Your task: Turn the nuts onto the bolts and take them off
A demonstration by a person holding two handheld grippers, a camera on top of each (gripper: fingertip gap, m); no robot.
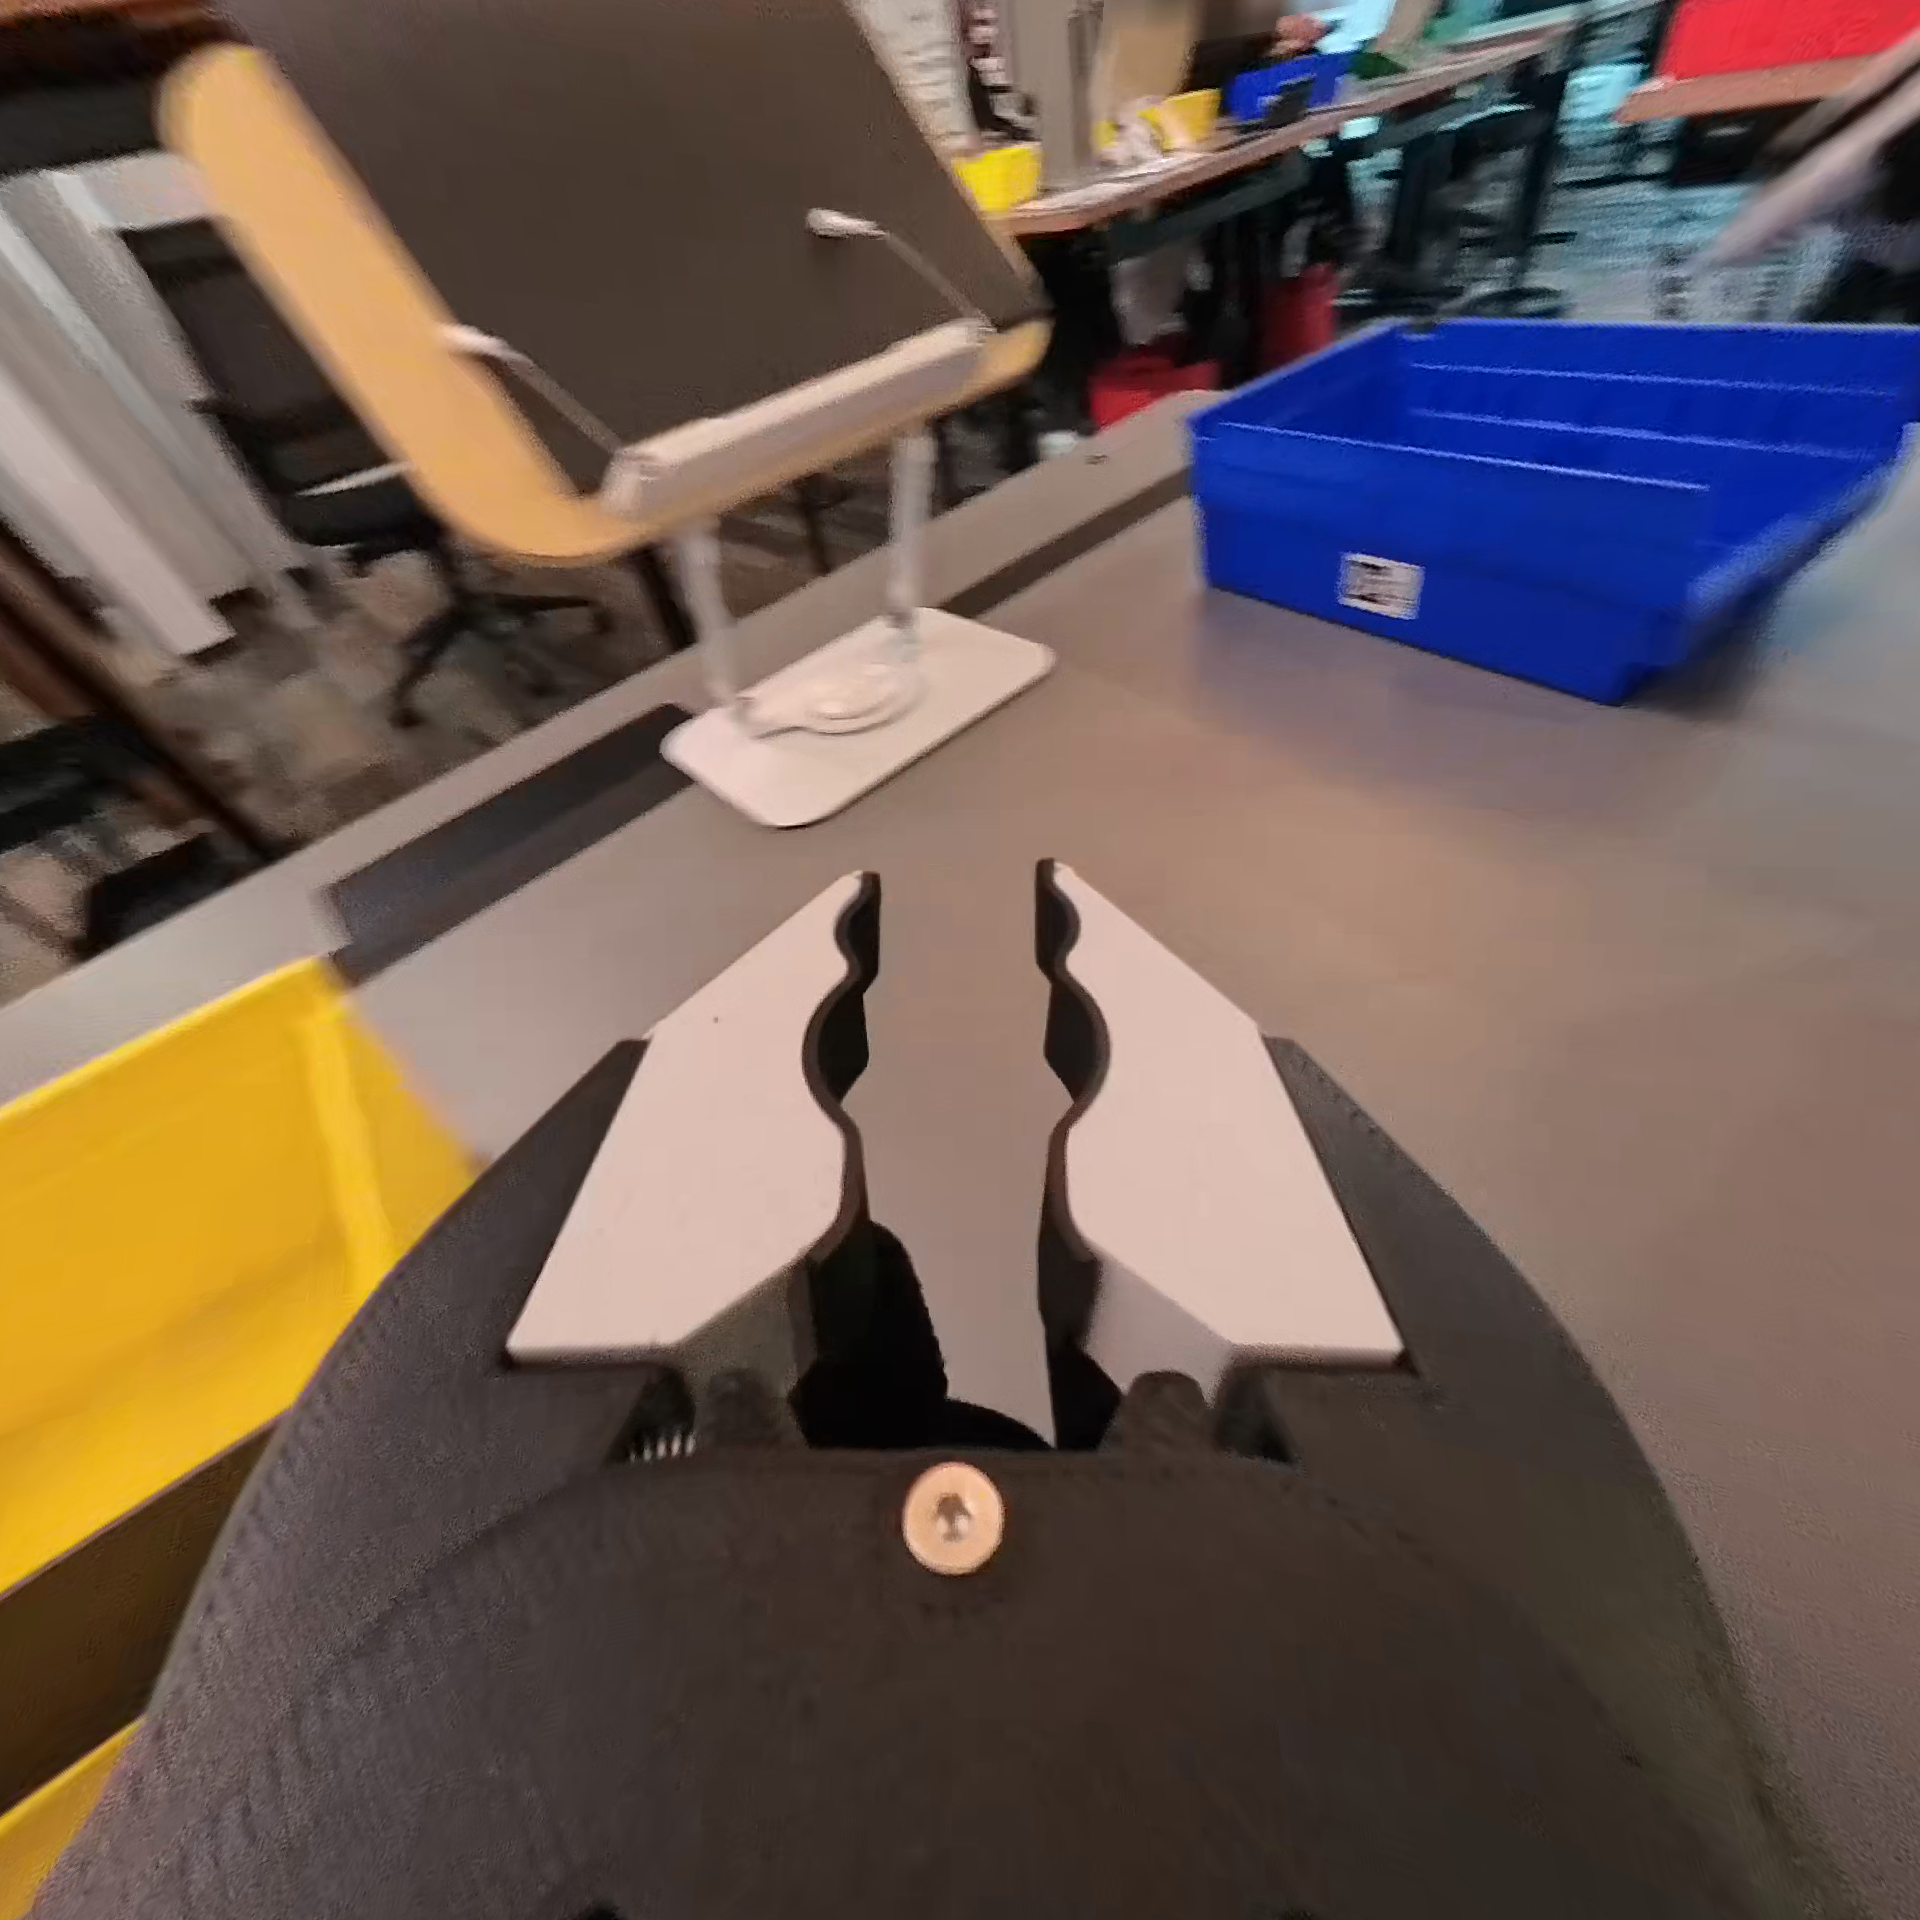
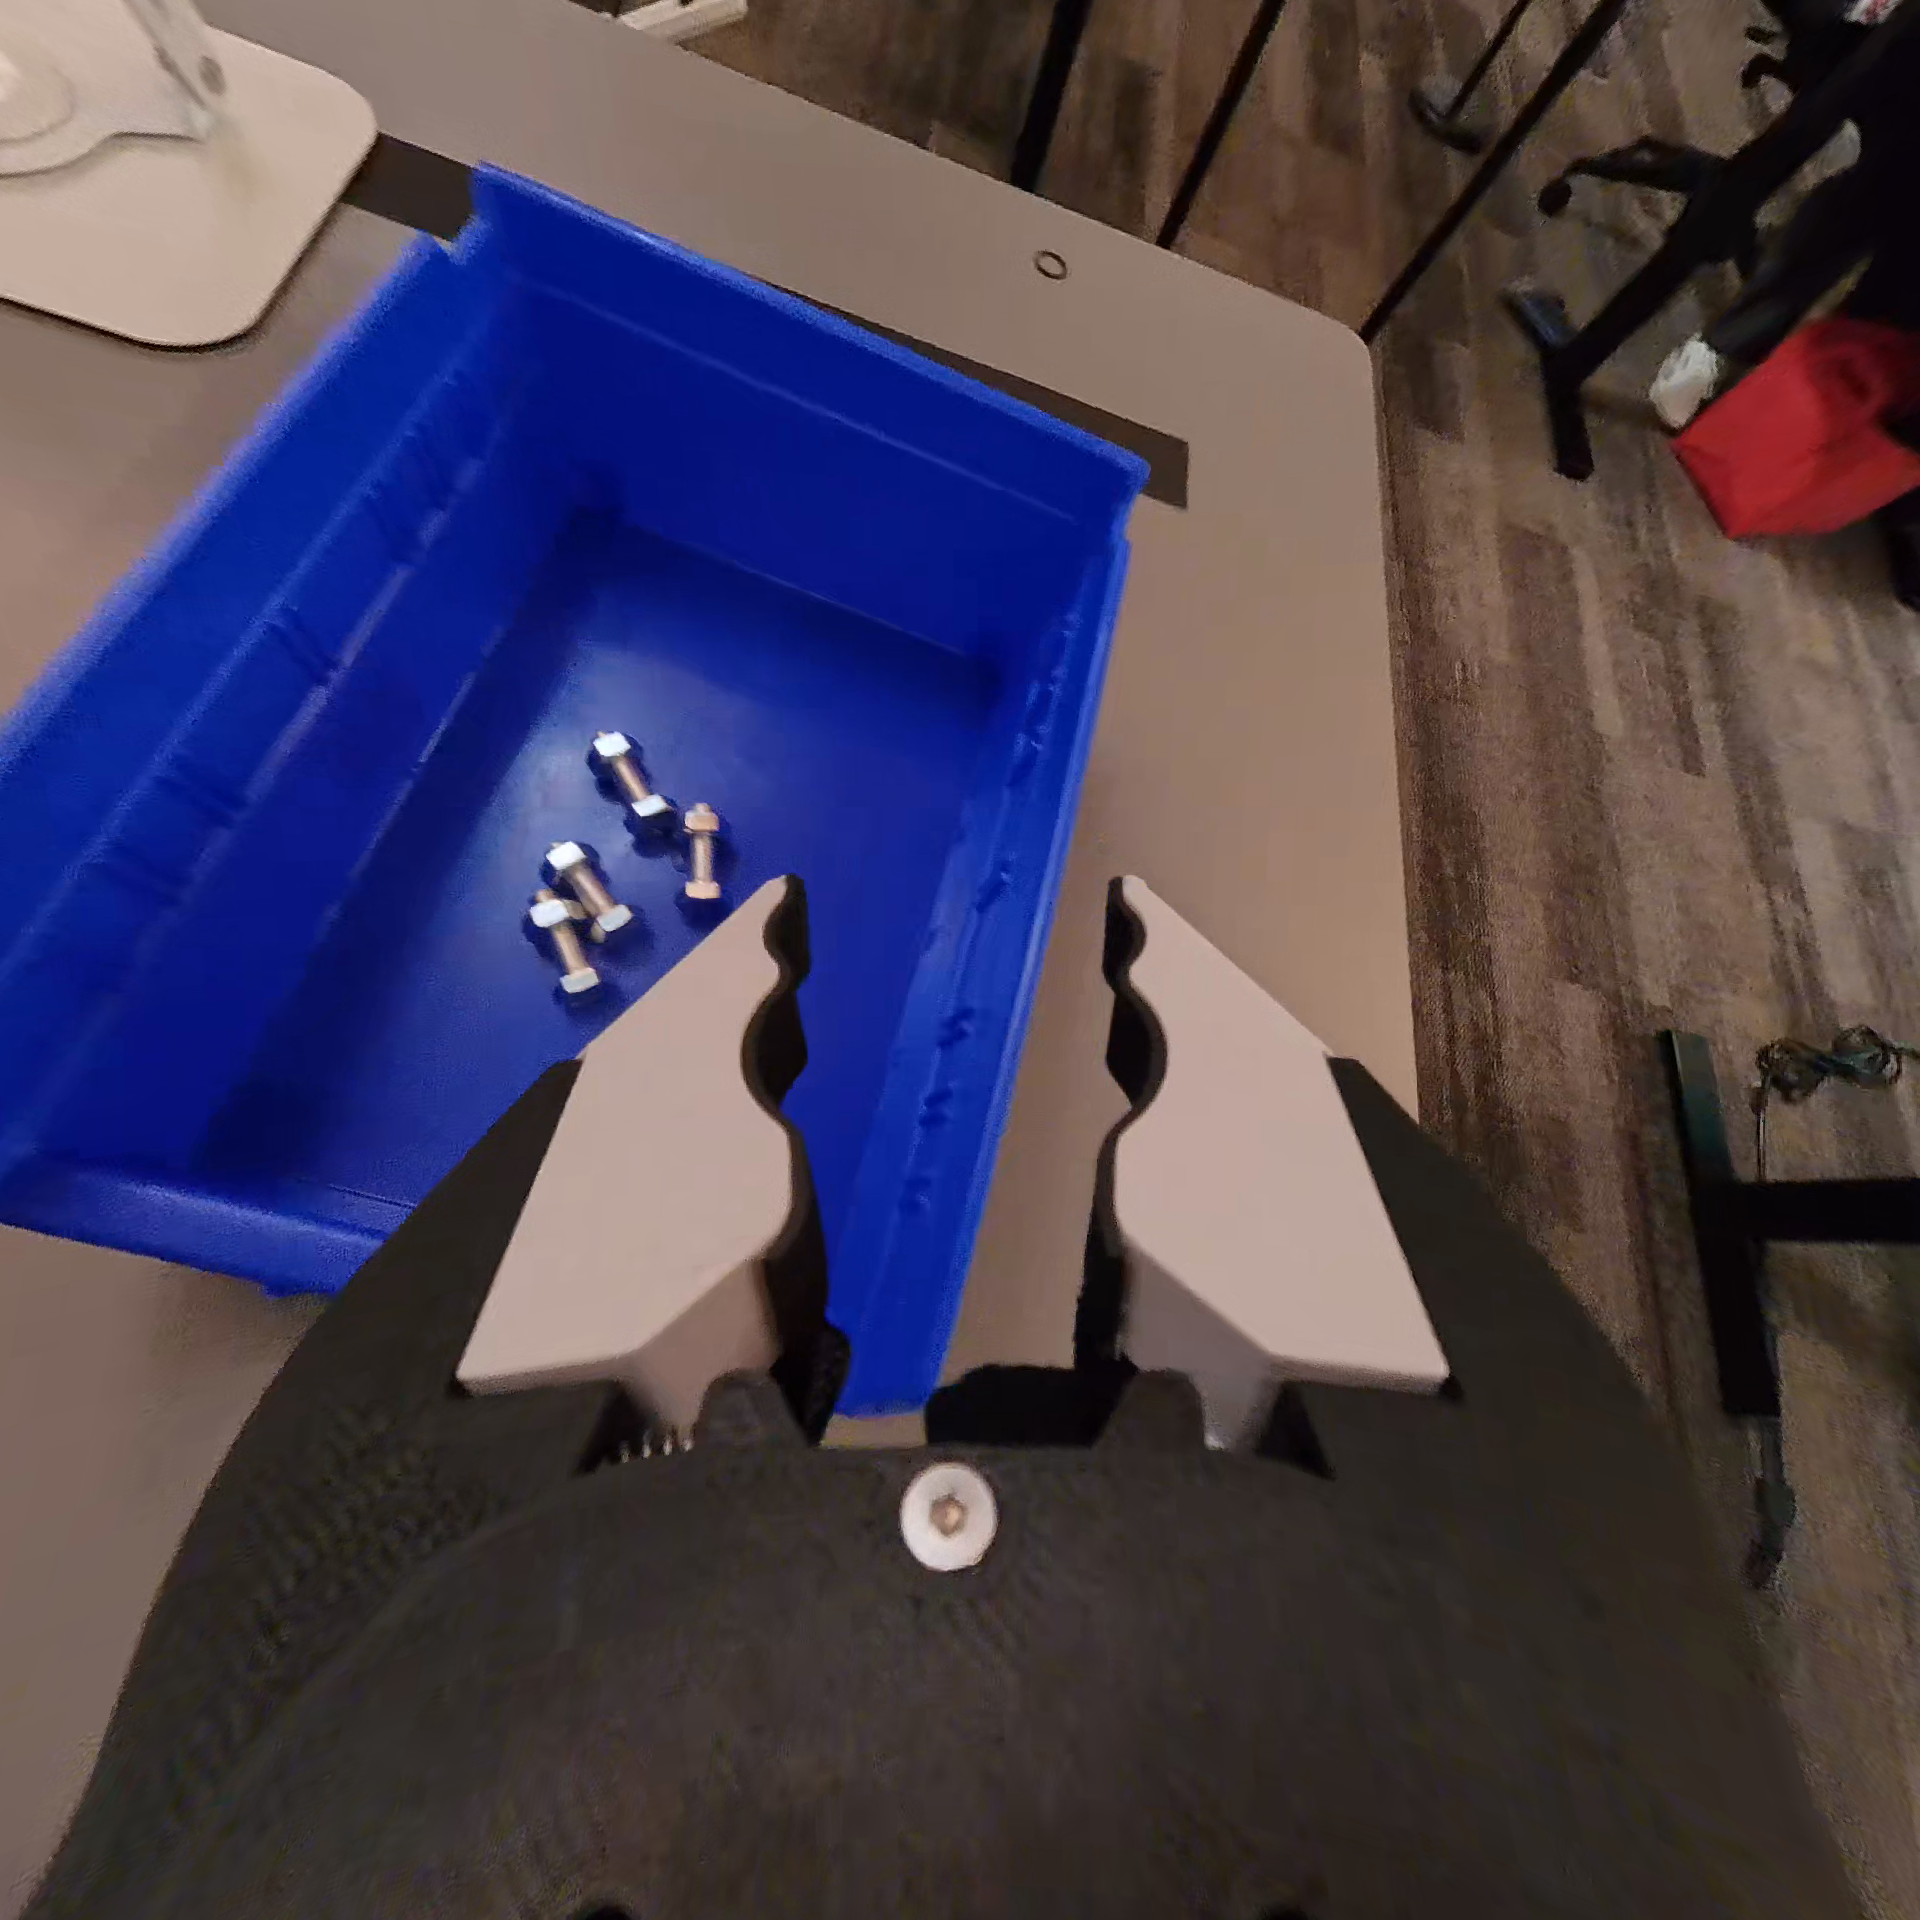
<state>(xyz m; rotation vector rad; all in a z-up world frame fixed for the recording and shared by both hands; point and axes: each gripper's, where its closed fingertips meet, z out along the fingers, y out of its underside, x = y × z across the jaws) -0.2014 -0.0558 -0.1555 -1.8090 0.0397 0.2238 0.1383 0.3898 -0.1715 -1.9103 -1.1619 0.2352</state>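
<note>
Right gripper (image 2: 954, 894): fingers spread wide, nothing between them; hangs above the near right corner of the blue bin (image 2: 790, 312), tips over the bin's right wall.
Left gripper (image 1: 958, 878): fingers parted by a narrower gap, empty; points across bare grey table (image 1: 1351, 935), with the blue bin (image 1: 1538, 540) well off to its front right.
Bolts (image 2: 613, 862): four small steel bolts lie loose on the bin floor, each apparently with a nut already threaded on, though they are too small to be sure.
Direction from right gripper: the cluster lies ahead and to the left of the fingertips, and lower, down on the bin floor.
Nearest bolt (image 2: 701, 852): just beyond the left finger's tip; long axis runs almost straight away from the camera, so roughly in line with the fingers.
Other bolts: the far one (image 2: 629, 774) and the two touching or overlapping at the left (image 2: 571, 920) lie on a diagonal, far-left to near-right.
Nearer gripper: the right, clearly; the left view shows only the bin's outside, none of its contents.
Judgement, next move: shift left, drop into the bin, close across the nearest bolt's shank. Wrist may need turning so the jaws cross the shank.
Other items: white stand base (image 1: 862, 717), yellow bin (image 1: 187, 1195) at the left gripper's near left.
</note>
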